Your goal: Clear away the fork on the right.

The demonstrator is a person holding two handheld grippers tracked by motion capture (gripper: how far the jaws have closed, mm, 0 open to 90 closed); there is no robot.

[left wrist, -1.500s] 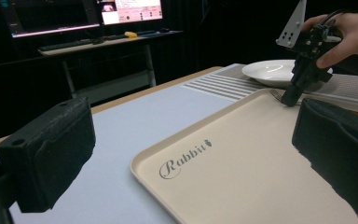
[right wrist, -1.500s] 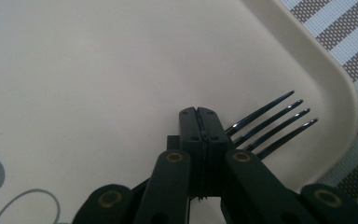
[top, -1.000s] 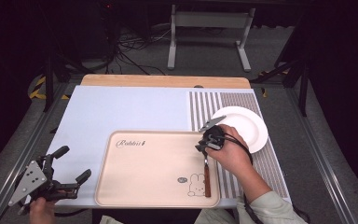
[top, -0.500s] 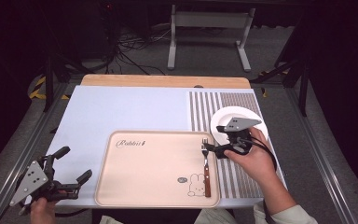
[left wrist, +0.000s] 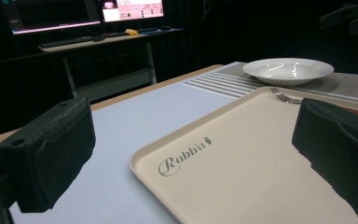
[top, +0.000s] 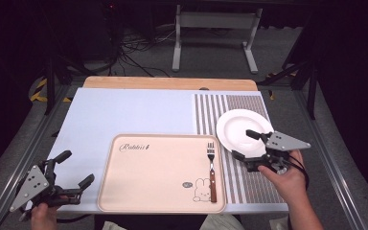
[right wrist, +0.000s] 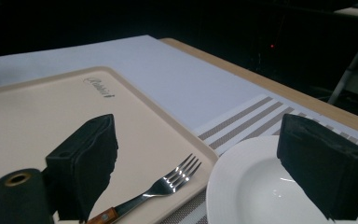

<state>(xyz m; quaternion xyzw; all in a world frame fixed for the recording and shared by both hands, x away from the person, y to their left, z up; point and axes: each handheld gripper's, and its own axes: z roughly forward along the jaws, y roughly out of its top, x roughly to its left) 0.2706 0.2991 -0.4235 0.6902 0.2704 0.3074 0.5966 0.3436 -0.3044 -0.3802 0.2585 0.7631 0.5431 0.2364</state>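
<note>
The right claw [top: 248, 147] hangs released, jaws spread over the near rim of the white plate [top: 237, 128]. The fork [top: 211, 168] lies on the tray [top: 158, 177] just beside that claw. The left claw [top: 74, 168] is released too, beside the tray's other edge.

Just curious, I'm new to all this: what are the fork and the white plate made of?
The fork looks like shiny metal, its tines catching glints, with a brown, probably wooden handle. The plate seems glazed ceramic, white with glossy highlights, though hard plastic is possible.
</note>
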